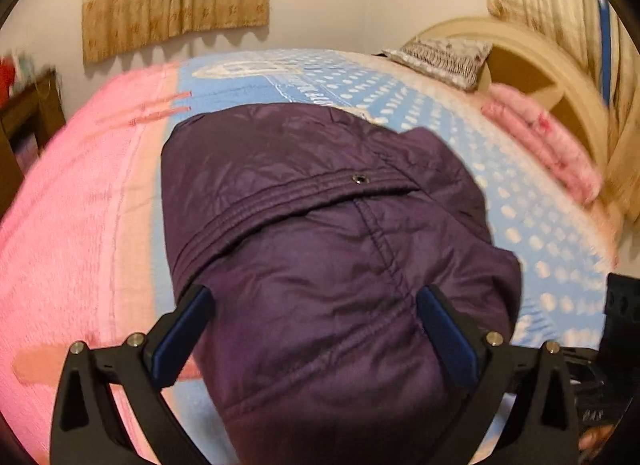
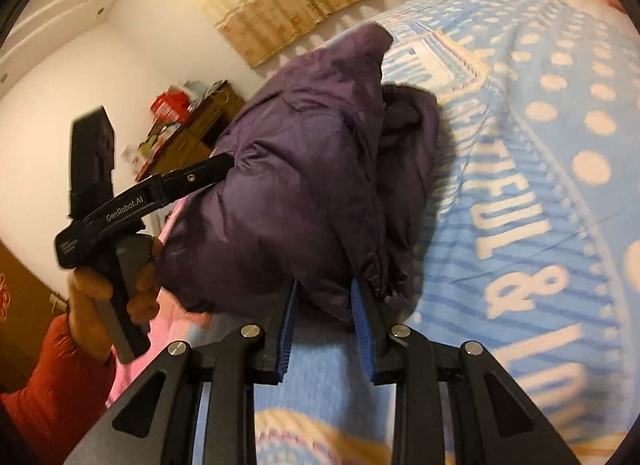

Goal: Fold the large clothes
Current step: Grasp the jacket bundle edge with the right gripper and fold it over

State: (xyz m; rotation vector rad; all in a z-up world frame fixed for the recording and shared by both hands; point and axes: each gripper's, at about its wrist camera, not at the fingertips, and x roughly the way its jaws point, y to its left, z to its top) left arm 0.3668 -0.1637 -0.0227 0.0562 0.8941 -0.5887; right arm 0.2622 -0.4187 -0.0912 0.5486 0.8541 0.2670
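A dark purple padded jacket (image 1: 320,225) lies folded in a thick bundle on the bed. My left gripper (image 1: 316,301) is open, its blue-padded fingers spread wide over the near end of the jacket. In the right wrist view the jacket (image 2: 304,169) bulges up from the bed. My right gripper (image 2: 324,297) is shut on the jacket's near lower edge. The left gripper (image 2: 224,163) also shows there, held in a hand at the jacket's left side.
The bed has a blue dotted blanket (image 1: 520,205) and a pink cover (image 1: 72,225). A folded pink cloth (image 1: 548,141) and a patterned pillow (image 1: 444,57) lie near the wooden headboard (image 1: 552,65). A wooden cabinet (image 2: 192,125) stands by the wall.
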